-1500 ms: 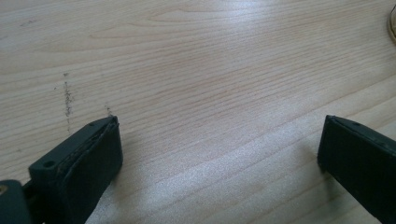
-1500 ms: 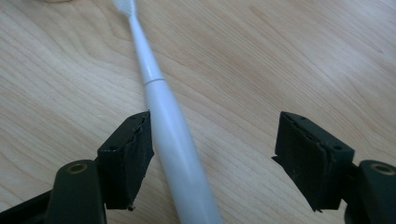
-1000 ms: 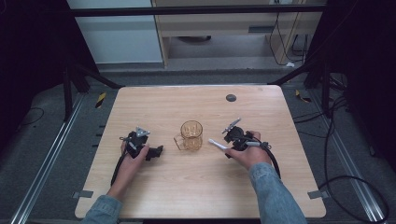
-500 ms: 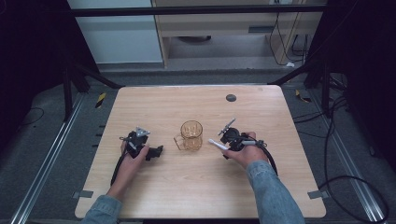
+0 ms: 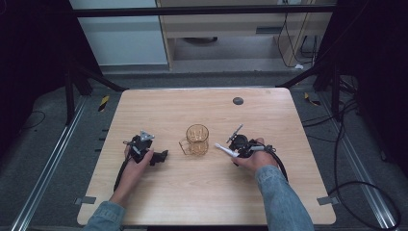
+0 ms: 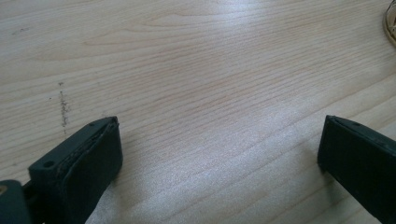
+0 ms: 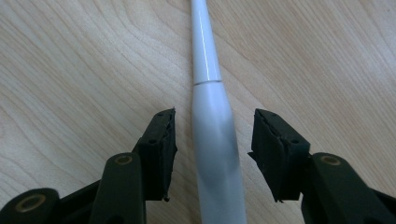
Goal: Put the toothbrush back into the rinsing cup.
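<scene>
— Resting where, the left tongs point(image 5: 162, 156)?
— On the wooden counter point(image 5: 202, 202), left of centre, jaws spread wide over bare wood, nothing between them.
— And at centre?
— An amber glass mug point(image 5: 196, 140) stands upright, apart from both tongs.
— The right tongs point(image 7: 212, 140)?
— Parted, straddling a white slender handle point(image 7: 212, 135) lying on the counter; a gap shows on each side, so neither jaw touches it.
</scene>
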Demonstrator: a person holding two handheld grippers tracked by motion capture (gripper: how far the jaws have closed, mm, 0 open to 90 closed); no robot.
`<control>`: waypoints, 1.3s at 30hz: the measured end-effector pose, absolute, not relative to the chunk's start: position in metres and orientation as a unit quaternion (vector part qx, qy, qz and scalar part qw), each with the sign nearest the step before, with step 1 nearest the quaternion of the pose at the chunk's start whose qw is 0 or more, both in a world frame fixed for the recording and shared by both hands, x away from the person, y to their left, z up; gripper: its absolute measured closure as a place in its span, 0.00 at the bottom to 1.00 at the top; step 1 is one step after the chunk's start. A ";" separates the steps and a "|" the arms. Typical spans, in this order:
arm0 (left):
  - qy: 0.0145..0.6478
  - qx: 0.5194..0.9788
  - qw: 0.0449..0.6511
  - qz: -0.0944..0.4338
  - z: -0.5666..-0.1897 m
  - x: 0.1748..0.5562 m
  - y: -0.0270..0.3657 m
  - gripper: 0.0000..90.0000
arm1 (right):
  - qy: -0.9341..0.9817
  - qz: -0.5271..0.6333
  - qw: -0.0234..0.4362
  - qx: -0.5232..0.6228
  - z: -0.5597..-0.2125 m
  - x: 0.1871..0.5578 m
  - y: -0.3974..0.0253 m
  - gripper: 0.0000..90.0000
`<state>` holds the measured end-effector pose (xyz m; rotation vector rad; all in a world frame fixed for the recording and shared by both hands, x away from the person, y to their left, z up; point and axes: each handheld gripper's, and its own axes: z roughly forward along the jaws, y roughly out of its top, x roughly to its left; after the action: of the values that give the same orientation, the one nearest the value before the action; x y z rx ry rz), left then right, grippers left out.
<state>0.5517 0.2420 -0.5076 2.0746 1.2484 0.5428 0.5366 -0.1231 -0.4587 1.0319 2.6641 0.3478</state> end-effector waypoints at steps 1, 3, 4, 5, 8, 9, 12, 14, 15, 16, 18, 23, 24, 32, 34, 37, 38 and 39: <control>0.476 0.791 0.324 0.207 -0.508 0.552 0.242 0.00 | 0.917 0.120 0.129 0.358 -0.459 0.537 -0.123 0.56; 0.476 0.791 0.324 0.207 -0.508 0.552 0.242 0.00 | 0.920 0.118 0.126 0.352 -0.460 0.537 -0.124 0.57; 0.476 0.791 0.324 0.207 -0.508 0.552 0.242 0.00 | 0.920 0.118 0.124 0.352 -0.460 0.538 -0.124 0.58; 0.476 0.791 0.324 0.207 -0.508 0.552 0.242 0.00 | 0.919 0.117 0.123 0.355 -0.460 0.538 -0.124 0.59; 0.476 0.791 0.324 0.207 -0.508 0.552 0.242 0.00 | 0.921 0.112 0.120 0.353 -0.461 0.540 -0.124 0.61; 0.476 0.791 0.324 0.207 -0.508 0.552 0.242 0.00 | 0.922 0.112 0.118 0.352 -0.461 0.541 -0.124 0.61; 0.476 0.791 0.324 0.207 -0.508 0.552 0.242 0.00 | 0.924 0.109 0.114 0.348 -0.461 0.542 -0.125 0.63; 0.476 0.791 0.324 0.207 -0.508 0.552 0.242 0.00 | 0.925 0.106 0.111 0.348 -0.460 0.543 -0.124 0.64; 0.476 0.791 0.324 0.207 -0.508 0.552 0.242 0.00 | 0.926 0.106 0.109 0.345 -0.461 0.543 -0.124 0.64; 0.476 0.791 0.324 0.207 -0.508 0.552 0.242 0.00 | 0.926 0.105 0.106 0.346 -0.461 0.543 -0.124 0.64; 0.476 0.791 0.324 0.207 -0.508 0.552 0.242 0.00 | 0.929 0.101 0.104 0.341 -0.462 0.544 -0.123 0.65; 0.476 0.791 0.324 0.207 -0.508 0.552 0.242 0.00 | 0.931 0.095 0.101 0.338 -0.465 0.544 -0.123 0.67; 0.476 0.791 0.324 0.207 -0.508 0.552 0.242 0.00 | 0.930 0.095 0.101 0.339 -0.465 0.544 -0.123 0.67; 0.476 0.791 0.324 0.207 -0.508 0.552 0.242 0.00 | 0.931 0.091 0.097 0.339 -0.466 0.546 -0.127 0.69; 0.476 0.791 0.324 0.207 -0.508 0.552 0.242 0.00 | 0.931 0.089 0.096 0.341 -0.466 0.546 -0.128 0.71; 0.476 0.791 0.324 0.207 -0.508 0.552 0.242 0.00 | 0.932 0.089 0.093 0.340 -0.466 0.546 -0.128 0.73; 0.475 0.791 0.324 0.207 -0.508 0.552 0.242 0.00 | 0.932 0.090 0.093 0.340 -0.466 0.547 -0.128 0.73; 0.476 0.791 0.324 0.206 -0.508 0.552 0.242 0.00 | 0.932 0.092 0.094 0.338 -0.466 0.547 -0.128 0.74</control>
<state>0.5518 0.2420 -0.5076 2.0752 1.2475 0.5415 0.5474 -0.1284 -0.4661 1.0013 2.7649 0.2715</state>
